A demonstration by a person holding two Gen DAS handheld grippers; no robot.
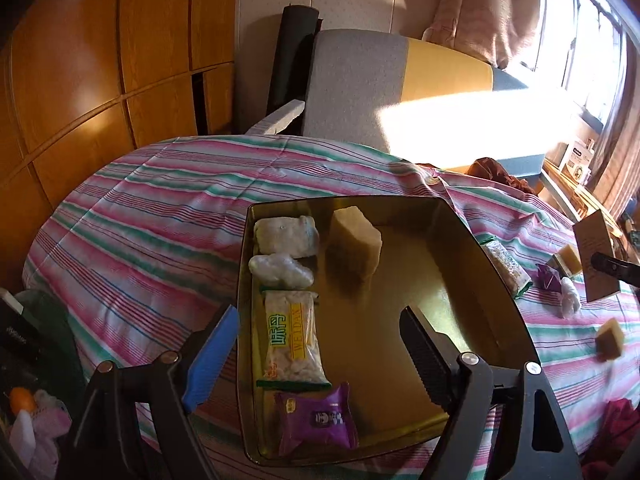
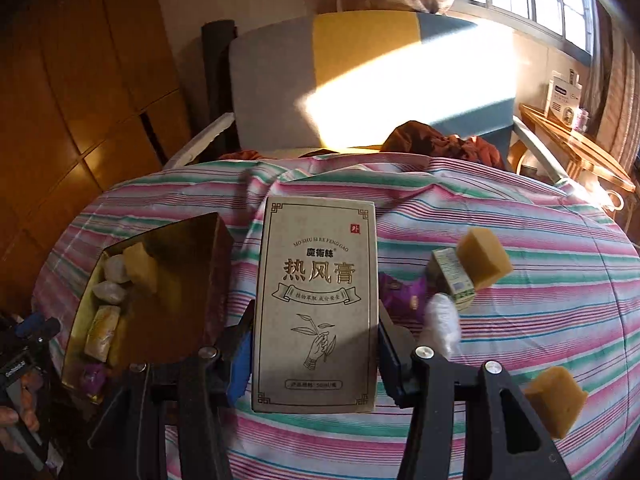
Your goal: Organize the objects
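Note:
A gold tin tray (image 1: 460,292) lies on the striped bedcover. Along its left side lie a white packet (image 1: 286,235), a white wrapped lump (image 1: 280,270), a green-and-yellow snack pack (image 1: 290,336) and a purple packet (image 1: 318,420); a tan cake block (image 1: 354,246) stands beside them. My left gripper (image 1: 316,344) is open over the tray's near end, holding nothing. My right gripper (image 2: 316,344) is shut on a beige printed box (image 2: 316,304), held upright above the bed. The tray also shows in the right wrist view (image 2: 192,280), to the left of the box.
Loose on the striped bedcover (image 2: 520,320) to the right lie tan blocks (image 2: 482,258) (image 2: 556,404), a small green box (image 2: 452,276), a purple packet (image 2: 404,296) and a white wrapped item (image 2: 442,322). A snack pack (image 1: 506,266) lies by the tray's right wall. A grey-yellow chair (image 1: 360,80) stands behind.

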